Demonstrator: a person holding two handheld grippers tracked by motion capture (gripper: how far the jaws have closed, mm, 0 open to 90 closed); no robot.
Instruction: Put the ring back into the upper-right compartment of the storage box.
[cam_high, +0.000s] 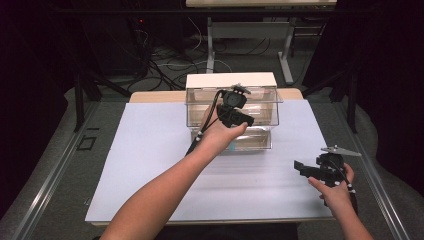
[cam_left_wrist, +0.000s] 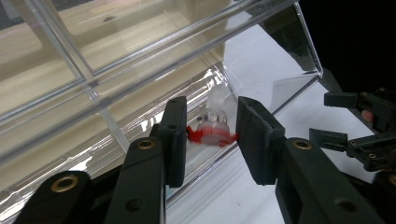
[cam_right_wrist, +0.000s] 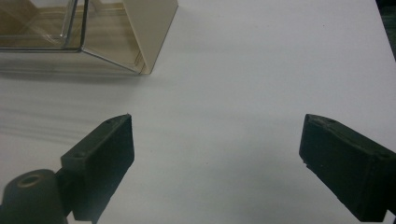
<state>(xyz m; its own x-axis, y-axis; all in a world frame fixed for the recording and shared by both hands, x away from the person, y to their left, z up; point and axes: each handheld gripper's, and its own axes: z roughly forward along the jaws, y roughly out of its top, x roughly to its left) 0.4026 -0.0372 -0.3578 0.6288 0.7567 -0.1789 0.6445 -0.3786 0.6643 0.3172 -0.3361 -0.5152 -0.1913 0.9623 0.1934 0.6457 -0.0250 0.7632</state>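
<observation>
The desk (cam_high: 150, 165) is covered by one smooth white sheet, flat and rectangular, with a strip of pale wood showing at its far edge. On it stands one clear acrylic drawer unit (cam_high: 260, 102), a boxy organizer with hard glossy walls, a cream panel on top and along one side, and two tiers. Its lower drawer (cam_high: 252, 140) is pulled out toward the person.

The left gripper (cam_high: 239, 119) is a black, matte tool held in the left hand (cam_high: 220, 131), angled down over the pulled-out drawer. In the left gripper view its two flat, blocky jaws stand a narrow gap apart, just in front of the drawer's transparent front wall. Between the jaws, seen beyond that wall, lies one small bottle (cam_left_wrist: 213, 128) of clear plastic with a round end and a red band or tab around it; it sits inside the drawer. The jaw pads do not press on it, and a sliver of space shows at each side.

The right gripper (cam_high: 305, 169), held in the right hand (cam_high: 337, 192), lies well apart from the drawer unit, over bare white sheet. In the right gripper view its jaws are spread wide with nothing between them; the unit's cream corner sits ahead of the left jaw.
</observation>
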